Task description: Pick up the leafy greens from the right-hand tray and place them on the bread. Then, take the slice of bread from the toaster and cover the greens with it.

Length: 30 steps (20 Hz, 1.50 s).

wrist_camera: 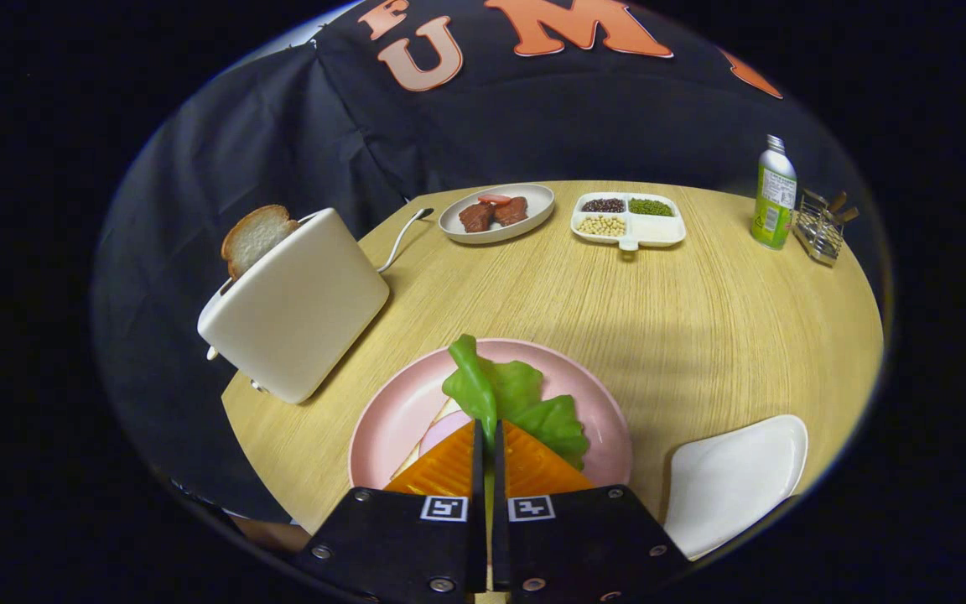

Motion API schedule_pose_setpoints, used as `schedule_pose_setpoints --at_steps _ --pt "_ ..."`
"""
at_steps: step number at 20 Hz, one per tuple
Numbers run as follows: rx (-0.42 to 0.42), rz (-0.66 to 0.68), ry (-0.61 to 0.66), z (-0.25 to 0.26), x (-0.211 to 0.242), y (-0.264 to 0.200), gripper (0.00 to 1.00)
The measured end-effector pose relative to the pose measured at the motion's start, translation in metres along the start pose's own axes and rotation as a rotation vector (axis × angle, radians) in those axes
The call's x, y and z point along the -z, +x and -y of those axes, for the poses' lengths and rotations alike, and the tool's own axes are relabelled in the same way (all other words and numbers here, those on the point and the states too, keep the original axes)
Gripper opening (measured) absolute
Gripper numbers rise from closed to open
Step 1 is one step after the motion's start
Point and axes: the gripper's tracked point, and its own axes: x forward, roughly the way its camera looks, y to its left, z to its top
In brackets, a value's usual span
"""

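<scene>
Closed on the leafy greens [516,398], the claw [488,436] hangs over the pink plate [382,419]; bottle [774,195] label unreadable.

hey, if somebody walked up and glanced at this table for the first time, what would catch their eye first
Probably the bright green leafy greens pinched between the nearly closed fingers of the gripper, hanging over the round pink plate just ahead of them, where a pale slice of bread lies. Next, the cream toaster beside that plate, tilted in this view, with a browned bread slice poking out of its slot.
</scene>
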Motion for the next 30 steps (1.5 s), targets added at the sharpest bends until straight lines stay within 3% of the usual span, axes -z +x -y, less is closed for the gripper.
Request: schedule_pose_setpoints --at_steps 4,6,7,14,17,19,27,30 --pt "-0.005 -0.002 0.05 -0.002 -0.006 -0.001 0.08" --pt "-0.007 0.013 0.054 -0.006 -0.015 -0.006 0.19" --pt "0.001 0.02 0.056 -0.005 -0.021 -0.008 0.3" --pt "0.017 0.081 0.076 -0.034 -0.081 -0.028 0.46" --pt "-0.022 0.093 0.062 -0.068 -0.108 -0.031 0.69" --pt "-0.046 0.094 0.045 -0.092 -0.124 -0.029 0.76" --pt "-0.131 0.056 -0.033 -0.191 -0.181 -0.012 0.89" --pt "-0.123 0.045 -0.074 -0.213 -0.194 0.004 0.94"
